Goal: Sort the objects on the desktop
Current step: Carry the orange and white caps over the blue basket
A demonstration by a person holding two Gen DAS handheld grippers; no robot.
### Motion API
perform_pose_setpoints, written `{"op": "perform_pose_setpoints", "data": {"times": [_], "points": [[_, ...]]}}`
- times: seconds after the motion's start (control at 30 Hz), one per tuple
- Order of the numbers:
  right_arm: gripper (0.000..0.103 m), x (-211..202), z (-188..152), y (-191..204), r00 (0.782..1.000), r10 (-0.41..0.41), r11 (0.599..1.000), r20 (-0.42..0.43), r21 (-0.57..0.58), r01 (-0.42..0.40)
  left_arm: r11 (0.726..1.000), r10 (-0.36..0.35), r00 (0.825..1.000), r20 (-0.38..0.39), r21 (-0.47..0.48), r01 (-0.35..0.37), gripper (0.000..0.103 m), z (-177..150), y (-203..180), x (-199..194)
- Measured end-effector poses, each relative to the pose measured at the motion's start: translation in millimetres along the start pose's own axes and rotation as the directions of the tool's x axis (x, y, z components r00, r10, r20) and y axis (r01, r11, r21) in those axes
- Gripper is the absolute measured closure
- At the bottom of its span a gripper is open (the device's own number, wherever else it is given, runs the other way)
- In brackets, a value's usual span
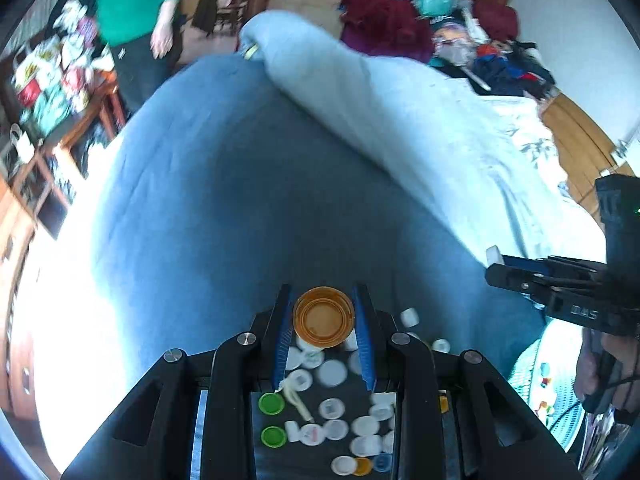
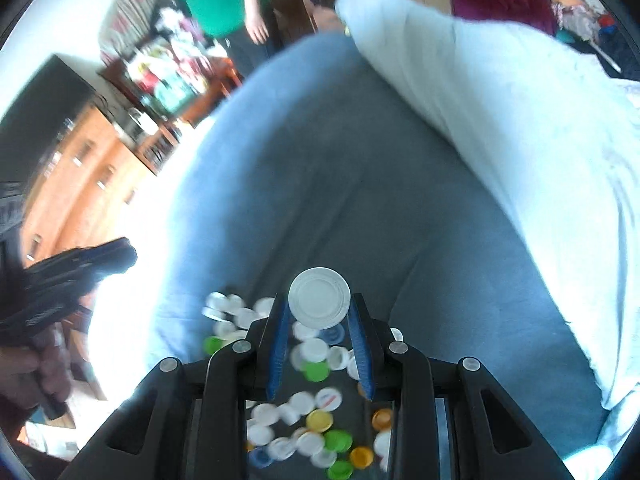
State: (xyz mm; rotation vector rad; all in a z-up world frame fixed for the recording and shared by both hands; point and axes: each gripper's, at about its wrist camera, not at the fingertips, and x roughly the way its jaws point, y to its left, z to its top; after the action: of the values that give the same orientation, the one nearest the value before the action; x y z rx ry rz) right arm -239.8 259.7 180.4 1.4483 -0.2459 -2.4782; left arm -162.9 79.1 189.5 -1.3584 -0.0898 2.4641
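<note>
Left gripper (image 1: 323, 316) clamping orange cap (image 1: 323, 317), right gripper (image 2: 319, 305) clamping white cap (image 2: 319, 298)

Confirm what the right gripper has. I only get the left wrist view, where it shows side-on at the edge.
Observer: The right gripper is shut on a white cap, held flat side toward its camera.
Operator: Any colours under it that I lack? I see green, orange and blue.
Observer: Yes, a yellow cap lies among the white ones below the right gripper.
Operator: Is my orange cap visible from there?
Observer: No. The left gripper shows only as a dark blurred shape at that view's left edge, so the orange cap cannot be made out there.
</note>
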Motion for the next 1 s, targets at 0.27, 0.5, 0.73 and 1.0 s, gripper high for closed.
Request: {"op": "perform_pose_setpoints", "data": {"times": [0.27, 0.5, 0.73, 1.0], "points": [[0.071, -127.9, -14.9, -15.4, 0.991, -0.062, 0.996, 0.115, 0.073, 0.054, 0.988, -0.065, 0.998, 0.001, 0.142, 0.064, 0.078, 37.4, -93.5, -37.7], [0.071, -216.3, -32.9, -46.3, 0.966, -0.171, 0.979, 0.195, 0.141, 0.145, 0.953, -0.165, 0.986, -0.014, 0.255, 0.163, 0.078, 63.7, -183.8, -52.8], [0.071, -285.8, -66.1, -78.3, 0.939, -0.254, 0.949, 0.233, 0.246, 0.196, 0.882, -0.276, 0.96, -0.05, 0.383, 0.274, 0.078, 78.0, -276.4, -62.2], [0.071, -335.0, -130.3, -103.0, 0.901, -0.362, 0.879, 0.238, 0.408, 0.246, 0.769, -0.38, 0.909, -0.173, 0.487, 0.414, 0.078, 59.4, -366.4, -64.8]]}}
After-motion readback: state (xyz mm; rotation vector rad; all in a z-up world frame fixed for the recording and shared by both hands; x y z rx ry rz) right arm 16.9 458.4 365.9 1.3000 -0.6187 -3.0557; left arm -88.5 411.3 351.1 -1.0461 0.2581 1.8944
